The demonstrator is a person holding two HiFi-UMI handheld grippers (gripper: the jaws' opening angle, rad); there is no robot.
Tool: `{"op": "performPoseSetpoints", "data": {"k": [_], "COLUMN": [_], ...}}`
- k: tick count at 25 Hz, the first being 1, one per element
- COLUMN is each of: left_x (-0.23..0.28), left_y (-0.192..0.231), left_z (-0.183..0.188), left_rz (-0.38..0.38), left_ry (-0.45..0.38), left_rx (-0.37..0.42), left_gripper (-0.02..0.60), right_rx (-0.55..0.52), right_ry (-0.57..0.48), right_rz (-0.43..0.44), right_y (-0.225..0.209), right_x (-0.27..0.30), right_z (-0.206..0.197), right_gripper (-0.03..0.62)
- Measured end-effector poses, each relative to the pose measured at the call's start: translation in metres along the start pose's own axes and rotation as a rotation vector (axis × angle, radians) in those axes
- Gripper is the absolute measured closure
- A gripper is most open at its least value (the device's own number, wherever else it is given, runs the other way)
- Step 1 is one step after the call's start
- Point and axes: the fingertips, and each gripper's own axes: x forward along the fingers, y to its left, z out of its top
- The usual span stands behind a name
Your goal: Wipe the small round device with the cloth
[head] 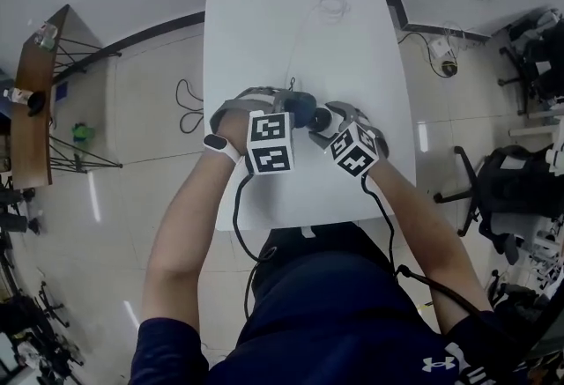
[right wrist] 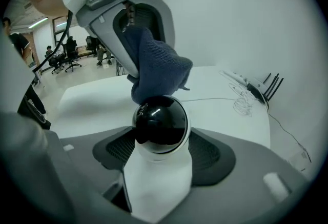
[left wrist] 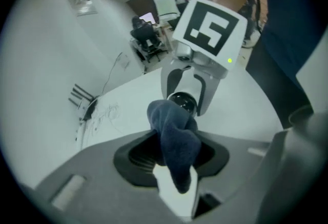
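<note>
head view looks steeply down on a long white table (head: 264,40), with the person's two hands meeting over its near end. the left gripper (left wrist: 174,169) has its jaws drawn partway together and pinched on a dark blue cloth (left wrist: 173,138), which bunches between the pads and spills forward past them. the right gripper (right wrist: 160,166) stands wide, its jaws clamped on either side of the white body of the small round device (right wrist: 160,124), whose glossy black dome faces away from the jaws. in the right gripper view the bunched end of the cloth sits on the far top of that dome, touching it. in the left gripper view the dome peeks out just behind the cloth, framed by the right gripper's pale fingers (left wrist: 209,92). the device is between the two grippers, over the near part of the table; whether it touches the table top cannot be told. thin white cables (head: 328,6) lie loose farther up the table, well apart from the hands. a white wristband (head: 216,144) sits on the person's left wrist.
</note>
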Motion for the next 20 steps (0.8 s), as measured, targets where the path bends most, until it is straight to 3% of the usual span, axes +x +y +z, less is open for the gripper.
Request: {"op": "performPoseSetpoints", "data": {"k": [2, 6, 14, 20], "left_x": [0.002, -0.006, -0.002, -0.029], "left_y": [0.004, -0.011, -0.052, -0.025], "left_z": [0.001, 0.006, 0.025, 0.009], "left_rz": [-0.019, 0.010, 0.094, 0.152], "left_ry": [0.036, 0.084, 0.116, 0.150], "left_rx": [0.093, 0.138, 0.054, -0.033], "left_gripper": [0.436, 0.436, 0.436, 0.436], "right_rx": [-0.001, 0.005, 0.032, 0.012], "right_ry": [0.001, 0.009, -0.013, -0.029], "right_rz": [0.007, 0.012, 0.003, 0.004], "right_y": [0.001, 0.001, 0.001, 0.001], "right_x": [0.001, 0.001, 0.002, 0.003], "right_z": [0.000, -0.001, -0.004, -0.004], "right_gripper": [0.264, 0.264, 0.266, 0.264]}}
